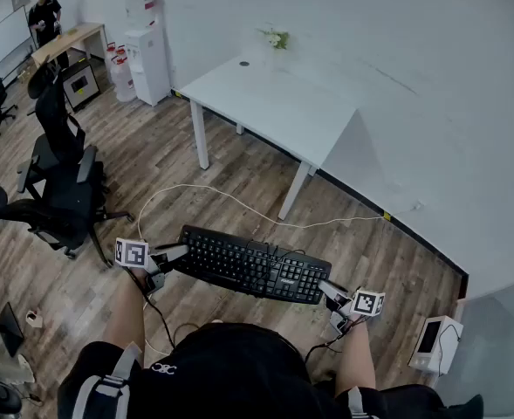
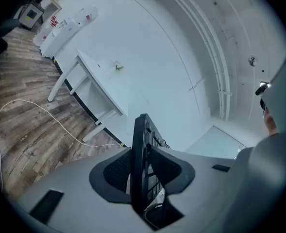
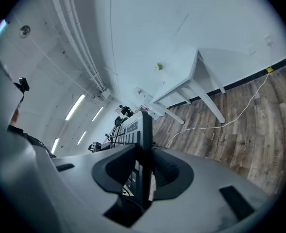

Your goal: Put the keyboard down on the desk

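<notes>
A black keyboard (image 1: 252, 264) hangs in the air in front of me, over the wooden floor, held level by both ends. My left gripper (image 1: 171, 258) is shut on its left end, and in the left gripper view the keyboard (image 2: 143, 154) stands edge-on between the dark pads. My right gripper (image 1: 329, 292) is shut on the right end, where the keyboard (image 3: 142, 149) again shows edge-on between the pads. The white desk (image 1: 274, 103) stands ahead against the wall, apart from the keyboard; it also shows far off as the desk (image 2: 96, 84) and the desk (image 3: 193, 79).
A small plant (image 1: 276, 37) sits at the desk's far edge. A white cable (image 1: 239, 203) trails over the floor under the desk. Black office chairs (image 1: 60, 168) stand at the left, a water dispenser (image 1: 147, 55) at the back, a white box (image 1: 433, 343) at the right.
</notes>
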`<act>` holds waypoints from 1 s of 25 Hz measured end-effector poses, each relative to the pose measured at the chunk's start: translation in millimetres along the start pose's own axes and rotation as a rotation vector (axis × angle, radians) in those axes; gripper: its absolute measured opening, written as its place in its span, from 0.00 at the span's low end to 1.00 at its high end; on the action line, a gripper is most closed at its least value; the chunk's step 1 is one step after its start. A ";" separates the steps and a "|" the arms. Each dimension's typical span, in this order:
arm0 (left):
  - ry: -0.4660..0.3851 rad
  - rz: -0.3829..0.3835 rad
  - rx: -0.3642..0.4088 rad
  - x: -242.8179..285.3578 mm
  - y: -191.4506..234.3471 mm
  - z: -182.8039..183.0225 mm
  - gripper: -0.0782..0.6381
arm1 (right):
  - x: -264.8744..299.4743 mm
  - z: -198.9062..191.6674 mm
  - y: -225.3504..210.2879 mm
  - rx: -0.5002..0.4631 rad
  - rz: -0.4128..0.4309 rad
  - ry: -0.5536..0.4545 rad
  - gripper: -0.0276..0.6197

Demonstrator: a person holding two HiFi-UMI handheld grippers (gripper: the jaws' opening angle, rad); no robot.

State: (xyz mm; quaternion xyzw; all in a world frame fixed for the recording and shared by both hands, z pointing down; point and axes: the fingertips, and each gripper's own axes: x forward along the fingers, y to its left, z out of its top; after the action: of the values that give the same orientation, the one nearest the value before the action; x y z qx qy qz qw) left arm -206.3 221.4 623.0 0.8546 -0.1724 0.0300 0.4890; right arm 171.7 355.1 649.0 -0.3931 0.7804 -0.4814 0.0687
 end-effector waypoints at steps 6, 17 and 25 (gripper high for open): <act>-0.001 0.022 -0.014 1.9 1.8 -2.7 0.29 | -3.2 -0.5 -10.2 0.005 -0.028 0.007 0.20; -0.025 0.035 -0.017 -10.8 7.3 2.6 0.29 | 13.4 0.0 -1.9 0.016 0.009 0.025 0.21; -0.050 0.044 -0.031 -31.6 20.1 5.4 0.28 | 33.7 -4.7 -1.3 0.016 -0.007 0.054 0.21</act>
State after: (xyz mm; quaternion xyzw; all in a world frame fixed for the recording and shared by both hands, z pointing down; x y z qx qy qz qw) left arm -243.1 215.9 629.9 0.8434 -0.2038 0.0164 0.4969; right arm 147.2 335.2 661.7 -0.3821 0.7766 -0.4984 0.0490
